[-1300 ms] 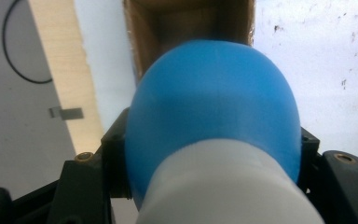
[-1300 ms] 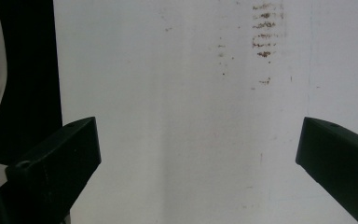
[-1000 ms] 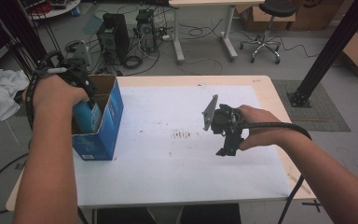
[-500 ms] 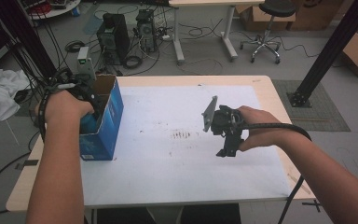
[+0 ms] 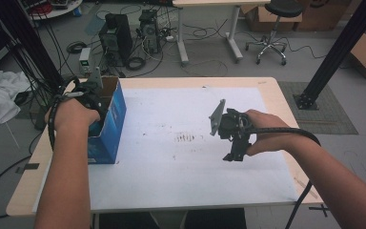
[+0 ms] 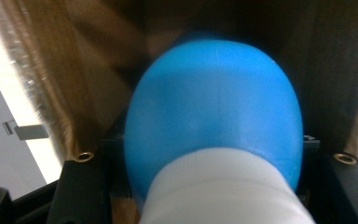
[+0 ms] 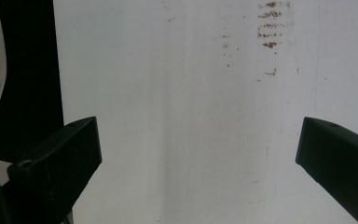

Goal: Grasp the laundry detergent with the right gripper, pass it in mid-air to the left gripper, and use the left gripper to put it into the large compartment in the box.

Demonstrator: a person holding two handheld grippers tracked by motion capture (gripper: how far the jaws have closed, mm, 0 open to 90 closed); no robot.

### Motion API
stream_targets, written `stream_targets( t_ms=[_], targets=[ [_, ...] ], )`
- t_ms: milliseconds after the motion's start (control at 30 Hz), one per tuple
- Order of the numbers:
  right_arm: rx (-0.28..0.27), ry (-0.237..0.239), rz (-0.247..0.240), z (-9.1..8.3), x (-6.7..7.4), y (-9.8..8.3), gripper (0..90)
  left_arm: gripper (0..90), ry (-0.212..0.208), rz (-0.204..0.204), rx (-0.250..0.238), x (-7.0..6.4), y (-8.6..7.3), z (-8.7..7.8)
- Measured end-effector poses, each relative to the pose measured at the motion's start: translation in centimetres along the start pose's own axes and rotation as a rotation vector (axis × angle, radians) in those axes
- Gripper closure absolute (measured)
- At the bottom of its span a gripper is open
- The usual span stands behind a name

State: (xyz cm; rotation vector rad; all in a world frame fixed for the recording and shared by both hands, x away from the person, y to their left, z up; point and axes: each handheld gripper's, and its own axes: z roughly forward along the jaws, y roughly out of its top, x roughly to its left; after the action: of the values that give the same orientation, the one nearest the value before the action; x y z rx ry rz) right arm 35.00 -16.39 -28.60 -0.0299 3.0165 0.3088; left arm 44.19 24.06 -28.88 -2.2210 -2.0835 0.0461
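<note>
A blue box (image 5: 108, 136) with a brown cardboard inside stands open at the table's left edge. My left gripper (image 5: 91, 98) reaches down into it from above. In the left gripper view my left gripper (image 6: 214, 158) is shut on a rounded blue object with a white end (image 6: 214, 107), and the box's brown walls rise close around it. At the right, my right gripper (image 5: 233, 153) hovers over the white sheet (image 5: 171, 176), pointing down. In the right gripper view its jaws stand wide apart, so my right gripper (image 7: 200, 154) is open with only bare sheet between them.
Small brown stains (image 5: 186, 138) mark the sheet's middle. The wooden table's rim (image 5: 276, 90) borders the sheet. Beyond the far edge are computer cases (image 5: 116, 36), cables, a stool (image 5: 271, 28) and a black post (image 5: 333, 52).
My left hand has sunk, carrying the blue object deeper into the box, so less of the object is seen from above. The right hand has stayed in place.
</note>
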Motion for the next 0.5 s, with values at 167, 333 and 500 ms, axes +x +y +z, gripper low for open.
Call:
stream_targets(
  t_ms=[167,333,500],
  targets=[
    [0.003,0.003,0.008,0.22,-0.05,-0.33,0.0,38.1,-0.003,0.0,-0.021,0.07,-0.05,0.05],
    [-0.003,0.004,0.013,0.33,-0.15,-0.35,0.0,38.1,-0.01,-0.001,-0.03,0.3,-0.2,0.09],
    [-0.004,-0.001,0.01,0.25,-0.21,-0.2,0.0,38.0,-0.014,-0.011,-0.027,0.32,-0.26,0.14]
  ],
)
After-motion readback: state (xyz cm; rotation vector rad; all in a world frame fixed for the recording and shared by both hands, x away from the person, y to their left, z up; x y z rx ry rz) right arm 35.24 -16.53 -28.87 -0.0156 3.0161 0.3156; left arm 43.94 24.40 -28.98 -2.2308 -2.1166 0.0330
